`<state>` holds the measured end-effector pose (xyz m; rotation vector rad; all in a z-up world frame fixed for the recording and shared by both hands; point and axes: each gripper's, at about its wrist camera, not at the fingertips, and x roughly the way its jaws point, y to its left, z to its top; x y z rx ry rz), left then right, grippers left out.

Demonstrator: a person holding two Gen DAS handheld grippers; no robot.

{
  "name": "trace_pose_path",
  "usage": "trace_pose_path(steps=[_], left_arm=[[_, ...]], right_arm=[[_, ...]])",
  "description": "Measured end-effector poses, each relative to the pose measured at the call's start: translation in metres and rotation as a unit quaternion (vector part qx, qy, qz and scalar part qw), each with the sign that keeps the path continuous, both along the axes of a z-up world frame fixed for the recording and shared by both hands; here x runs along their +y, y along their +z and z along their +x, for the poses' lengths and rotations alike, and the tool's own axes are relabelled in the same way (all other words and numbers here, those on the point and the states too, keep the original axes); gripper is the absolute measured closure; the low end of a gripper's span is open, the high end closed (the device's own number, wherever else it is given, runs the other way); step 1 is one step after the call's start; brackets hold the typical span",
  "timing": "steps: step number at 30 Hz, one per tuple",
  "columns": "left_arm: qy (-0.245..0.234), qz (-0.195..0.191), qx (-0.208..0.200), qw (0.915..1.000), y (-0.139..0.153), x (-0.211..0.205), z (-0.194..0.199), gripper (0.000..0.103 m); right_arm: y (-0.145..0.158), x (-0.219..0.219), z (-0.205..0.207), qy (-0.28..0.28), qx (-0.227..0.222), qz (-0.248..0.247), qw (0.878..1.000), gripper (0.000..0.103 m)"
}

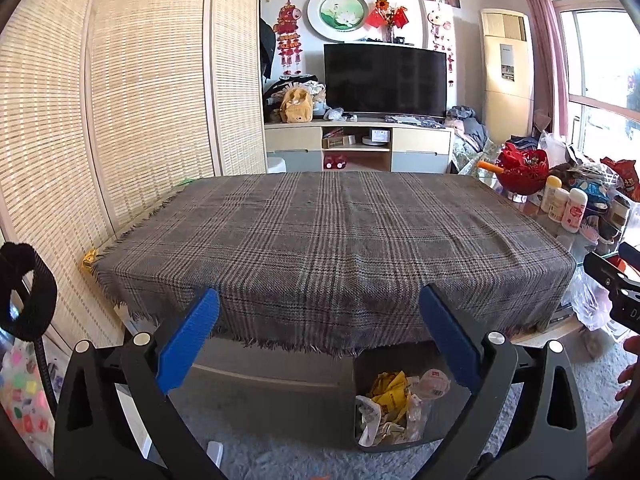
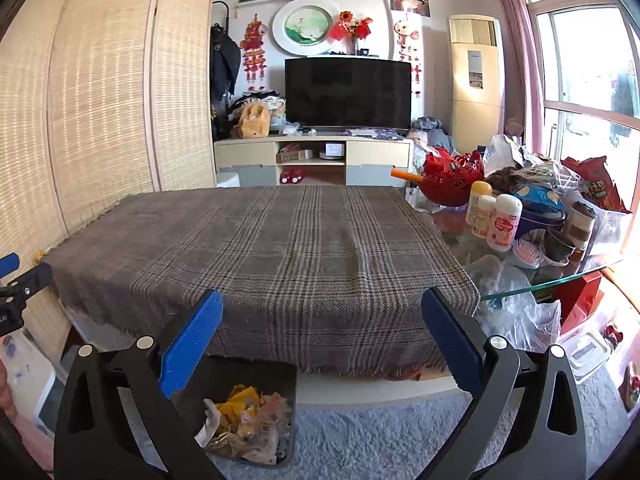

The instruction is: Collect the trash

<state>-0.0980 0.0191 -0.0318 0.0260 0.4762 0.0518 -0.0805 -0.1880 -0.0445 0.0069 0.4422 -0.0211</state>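
A dark grey bin stands on the carpet below the table's near edge, holding crumpled trash: yellow paper, clear plastic and white wrappers. My left gripper hovers above it, blue pads wide apart, nothing between them. My right gripper is likewise open and empty, with the bin low on its left. Both face the table under a grey plaid cloth, which carries no loose trash. The right gripper's black body shows at the left wrist view's right edge; the left gripper's tip at the right wrist view's left edge.
Bottles, a red basket, snack bags and cups crowd the glass tabletop right of the cloth. Plastic bags hang beneath. A woven screen lines the left side. A TV and cabinet stand behind. Grey carpet covers the floor.
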Motion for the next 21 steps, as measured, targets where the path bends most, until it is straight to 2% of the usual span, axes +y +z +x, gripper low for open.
trace_pose_path(steps=[21], left_arm=[[0.001, 0.004, 0.007, 1.0000, -0.0009, -0.0030, 0.0080, 0.008]], right_arm=[[-0.0008, 0.0014, 0.0014, 0.004, 0.008, 0.012, 1.000, 0.003]])
